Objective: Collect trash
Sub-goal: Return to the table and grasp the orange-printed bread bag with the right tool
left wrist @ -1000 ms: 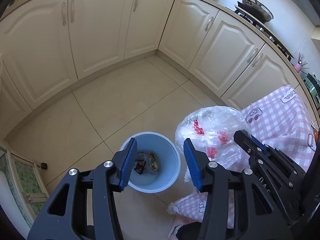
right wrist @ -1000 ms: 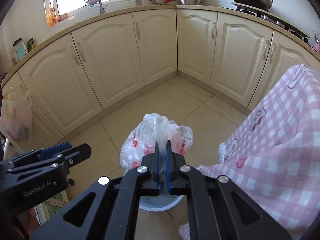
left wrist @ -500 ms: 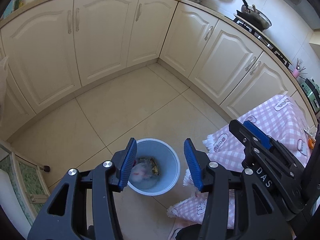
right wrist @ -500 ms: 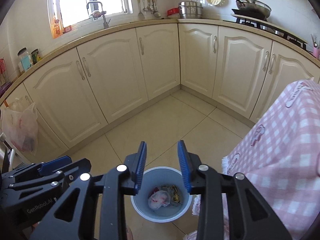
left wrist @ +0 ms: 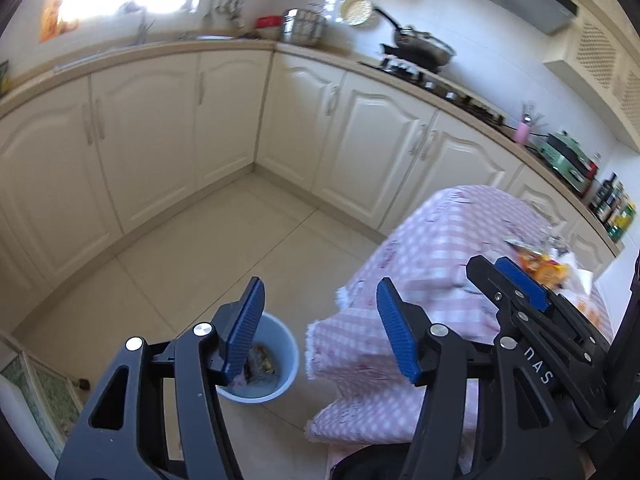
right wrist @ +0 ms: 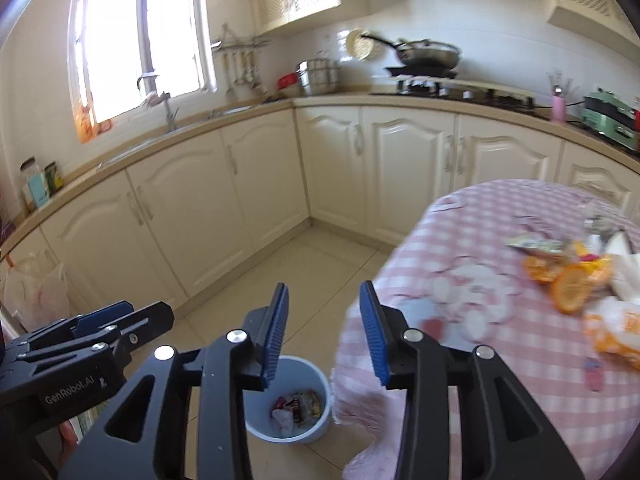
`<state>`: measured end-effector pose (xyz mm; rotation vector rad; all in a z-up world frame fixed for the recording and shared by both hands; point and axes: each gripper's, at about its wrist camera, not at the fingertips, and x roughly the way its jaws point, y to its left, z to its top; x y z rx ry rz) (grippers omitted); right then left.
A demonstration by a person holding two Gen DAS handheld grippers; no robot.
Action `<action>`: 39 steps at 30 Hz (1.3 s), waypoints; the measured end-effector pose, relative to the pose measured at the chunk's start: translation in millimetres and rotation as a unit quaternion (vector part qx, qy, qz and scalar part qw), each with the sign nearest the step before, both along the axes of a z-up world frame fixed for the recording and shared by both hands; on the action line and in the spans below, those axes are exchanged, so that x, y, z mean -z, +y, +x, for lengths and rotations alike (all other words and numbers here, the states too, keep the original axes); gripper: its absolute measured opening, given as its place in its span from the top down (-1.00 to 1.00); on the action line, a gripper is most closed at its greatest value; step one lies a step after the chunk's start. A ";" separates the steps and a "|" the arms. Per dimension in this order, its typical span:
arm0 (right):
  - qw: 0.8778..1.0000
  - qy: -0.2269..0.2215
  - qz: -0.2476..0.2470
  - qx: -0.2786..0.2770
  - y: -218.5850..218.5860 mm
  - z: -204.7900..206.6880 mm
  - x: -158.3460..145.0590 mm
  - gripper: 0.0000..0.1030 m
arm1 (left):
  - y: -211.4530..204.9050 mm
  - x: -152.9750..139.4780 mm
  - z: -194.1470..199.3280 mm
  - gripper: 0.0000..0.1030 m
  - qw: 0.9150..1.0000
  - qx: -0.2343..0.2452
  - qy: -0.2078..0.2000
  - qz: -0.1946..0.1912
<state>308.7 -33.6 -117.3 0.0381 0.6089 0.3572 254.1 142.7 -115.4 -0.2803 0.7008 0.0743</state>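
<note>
Left wrist view: the left hand-held gripper [left wrist: 320, 320] gapes wide, holding nothing, above a blue bin [left wrist: 286, 360] on the floor [left wrist: 224, 248] beside the table [left wrist: 432, 248] edge.

Right wrist view: the right hand-held gripper [right wrist: 324, 334] is spread, empty. Wrappers [right wrist: 296, 404] lie in the bin [right wrist: 320, 420]; orange peel [right wrist: 570, 280] sits near the table's [right wrist: 480, 264] right edge.

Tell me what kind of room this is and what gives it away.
A home kitchen, most likely. Cream cabinets run under an L-shaped counter, a wok sits on the gas stove, and a sink tap stands below the window.
</note>
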 end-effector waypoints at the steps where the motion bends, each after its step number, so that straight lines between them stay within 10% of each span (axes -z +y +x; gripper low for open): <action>1: 1.000 -0.005 0.002 0.010 -12.4 -4.8 -4.7 0.23 | -13.3 -5.1 -2.2 -0.10 1.000 0.013 -0.005 0.002; 15: 0.976 0.005 0.028 0.215 -229.5 -54.2 -14.5 -0.51 | -174.6 -29.4 -2.9 -0.38 0.986 0.160 -0.014 0.044; 27: 0.965 0.114 0.130 0.197 -275.9 -1.3 23.6 -0.51 | -217.2 -22.8 9.4 -0.44 0.982 0.177 0.006 0.066; 34: 0.966 0.124 0.167 0.157 -278.7 10.7 30.7 0.11 | -222.7 -17.3 28.4 -0.44 0.982 0.177 0.015 0.062; 39: 0.978 0.050 0.126 0.161 -271.3 -6.5 6.1 0.27 | -230.1 -12.9 42.8 -0.44 0.982 0.182 0.020 0.053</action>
